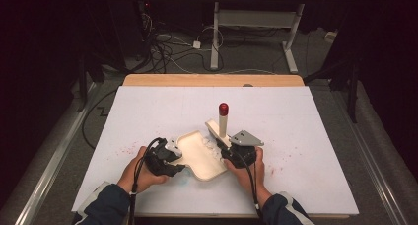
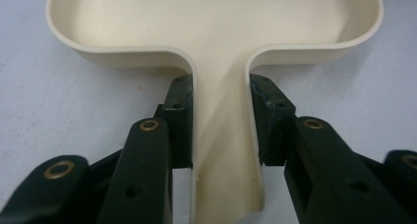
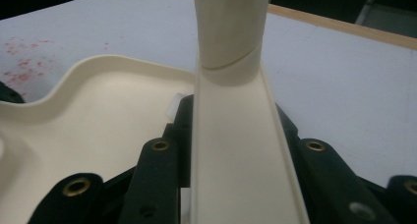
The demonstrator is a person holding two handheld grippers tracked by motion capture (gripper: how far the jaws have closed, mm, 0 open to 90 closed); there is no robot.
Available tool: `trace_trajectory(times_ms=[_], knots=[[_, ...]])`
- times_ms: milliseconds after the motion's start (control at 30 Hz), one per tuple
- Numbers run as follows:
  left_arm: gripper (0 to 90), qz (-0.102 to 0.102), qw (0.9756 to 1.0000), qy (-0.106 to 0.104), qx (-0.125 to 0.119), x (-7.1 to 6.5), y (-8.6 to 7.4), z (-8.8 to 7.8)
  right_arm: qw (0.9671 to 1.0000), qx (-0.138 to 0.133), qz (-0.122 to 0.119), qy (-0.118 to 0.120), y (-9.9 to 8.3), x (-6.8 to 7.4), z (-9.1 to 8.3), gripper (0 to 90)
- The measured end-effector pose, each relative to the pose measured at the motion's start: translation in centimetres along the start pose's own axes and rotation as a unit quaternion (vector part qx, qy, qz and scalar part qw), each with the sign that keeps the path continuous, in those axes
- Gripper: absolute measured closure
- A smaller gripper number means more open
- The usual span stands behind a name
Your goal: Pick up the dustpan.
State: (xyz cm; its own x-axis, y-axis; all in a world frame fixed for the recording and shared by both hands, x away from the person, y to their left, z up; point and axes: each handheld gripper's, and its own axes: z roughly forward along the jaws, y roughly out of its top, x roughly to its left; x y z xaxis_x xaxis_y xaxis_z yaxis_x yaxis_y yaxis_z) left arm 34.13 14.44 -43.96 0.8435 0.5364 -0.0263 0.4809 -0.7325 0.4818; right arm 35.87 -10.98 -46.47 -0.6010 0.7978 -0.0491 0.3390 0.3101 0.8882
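Clamps the left gripper [image 2: 221,79] shut on the stem [image 2: 221,145] of the tray [image 2: 118,54], pads tight against both stem walls. Clamps the right gripper [image 3: 231,106] likewise on the chute [image 3: 241,170], with the post [image 3: 231,32] upright at its far end and a red cap [image 1: 224,108] on top. Rests both parts on the table [image 1: 296,136], toward the near edge, tray at left, chute at the tray's right rim; touching or overlapping, cannot tell. Judging from that: both grasps done, parts brought side by side. Probably left: seating the chute against the tray or pulling it clear, then letting go.
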Motion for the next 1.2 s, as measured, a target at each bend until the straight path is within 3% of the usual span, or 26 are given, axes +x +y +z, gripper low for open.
trace_trajectory(times_ms=[600, 1200], knots=[[63.5, -0.004, 1.0, 0.002, 0.0, -0.4, 0.2, 0.2, 0.9985, -0.012, -0.019, 0.049, 0.8, 3.1, 0.2, 67.4], [63.5, -0.003, 1.0, 0.003, 0.001, -0.4, 0.2, 0.3, 0.9973, -0.049, -0.004, 0.055, 2.1, 2.2, -1.6, 67.4]])
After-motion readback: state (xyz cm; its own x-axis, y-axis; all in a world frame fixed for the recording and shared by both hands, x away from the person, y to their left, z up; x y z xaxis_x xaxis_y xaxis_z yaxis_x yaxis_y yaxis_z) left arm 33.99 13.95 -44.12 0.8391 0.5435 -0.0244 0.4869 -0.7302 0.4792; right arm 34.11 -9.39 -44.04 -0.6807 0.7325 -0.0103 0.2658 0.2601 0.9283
